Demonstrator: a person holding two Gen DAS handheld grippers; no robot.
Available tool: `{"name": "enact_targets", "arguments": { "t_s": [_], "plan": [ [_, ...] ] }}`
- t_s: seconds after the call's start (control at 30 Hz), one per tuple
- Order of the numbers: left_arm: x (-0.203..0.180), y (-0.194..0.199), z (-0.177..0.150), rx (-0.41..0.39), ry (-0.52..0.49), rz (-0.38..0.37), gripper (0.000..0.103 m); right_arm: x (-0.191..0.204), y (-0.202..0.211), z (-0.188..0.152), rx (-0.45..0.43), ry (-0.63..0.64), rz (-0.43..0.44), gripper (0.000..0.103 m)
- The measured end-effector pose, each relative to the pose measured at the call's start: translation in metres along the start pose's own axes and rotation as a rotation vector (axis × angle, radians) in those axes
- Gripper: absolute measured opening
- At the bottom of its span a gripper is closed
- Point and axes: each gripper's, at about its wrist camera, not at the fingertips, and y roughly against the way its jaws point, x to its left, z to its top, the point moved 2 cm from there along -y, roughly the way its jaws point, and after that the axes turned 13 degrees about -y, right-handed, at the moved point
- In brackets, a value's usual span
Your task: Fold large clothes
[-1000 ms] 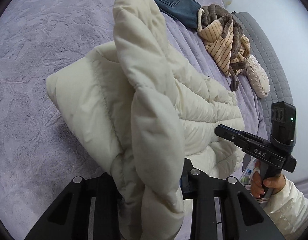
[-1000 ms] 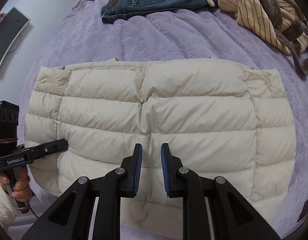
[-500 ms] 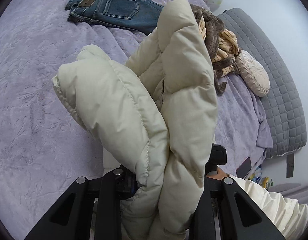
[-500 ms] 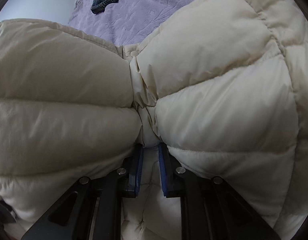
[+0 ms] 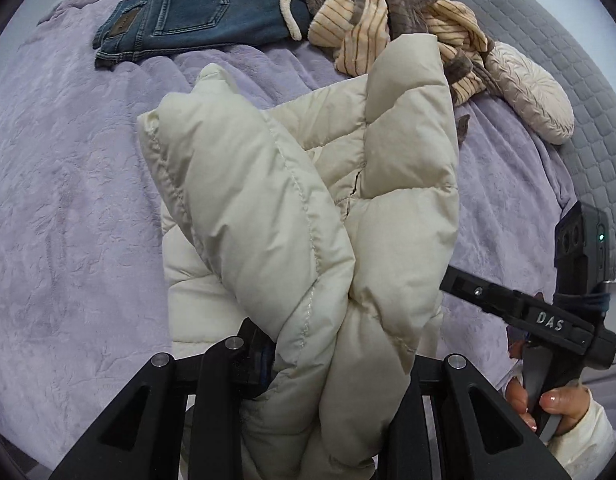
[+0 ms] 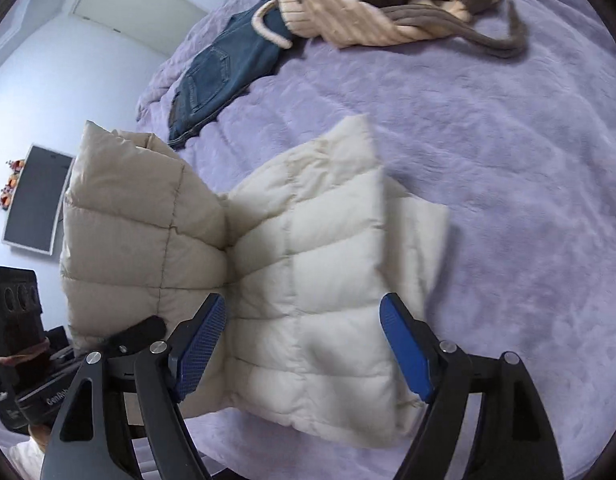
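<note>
Cream puffer jacket on purple bed, half folded; long axis running away from the cameras toward the jeans and striped garment. One half lying flat, other half lifted upright. Left hand-held gripper pointing steeply down, clamped on a bunched fold of lifted half. Right hand-held gripper angled down over flat half, jaws opening wide, blue pads clear of fabric. Hand gripping right handle.

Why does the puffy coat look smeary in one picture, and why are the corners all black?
Right wrist view: the cream puffer jacket and purple bedspread are smeared by motion blur. Left wrist view: sharper, its stitching is crisp. Both views: the fisheye lens bends everything round and leaves dark corners; the light is soft, with faint shadows.
</note>
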Motion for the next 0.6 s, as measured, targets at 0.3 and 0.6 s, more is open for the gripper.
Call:
{"name": "enact_targets", "arguments": {
  "t_s": [0.3,0.6],
  "plan": [
    [-0.042,-0.030,0.005,0.020,-0.100,-0.066,0.068,-0.097,-0.045,-0.002,0.146,-0.255,0.147,0.019],
    [-0.092,-0.033,-0.002,-0.005,-0.308,-0.203,0.079,-0.113,-0.074,0.017,0.237,-0.238,0.217,0.019]
  ]
}}
